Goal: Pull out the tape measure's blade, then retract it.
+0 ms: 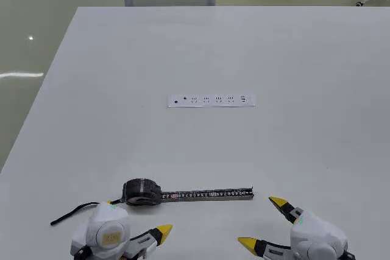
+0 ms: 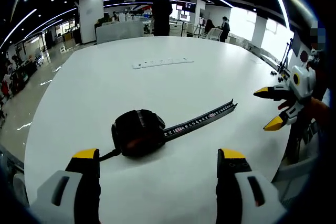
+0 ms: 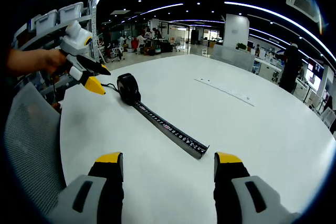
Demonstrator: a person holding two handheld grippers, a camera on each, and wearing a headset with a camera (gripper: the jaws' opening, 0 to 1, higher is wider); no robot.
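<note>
The big white table (image 1: 304, 59) has a power strip (image 1: 211, 100) far ahead of both sets of fingers, out of the way. The left gripper (image 2: 158, 155) is wide open and holds nothing. The right gripper (image 1: 262, 222) is wide open too, and empty. The tape (image 1: 142, 192) lies flat just ahead of the left fingers, easy to grab. Its blade (image 1: 210, 195) is pulled out, and its end is just ahead of the right fingers. Nothing holds it out, so I think a lock does. I think letting it back in comes next.
</note>
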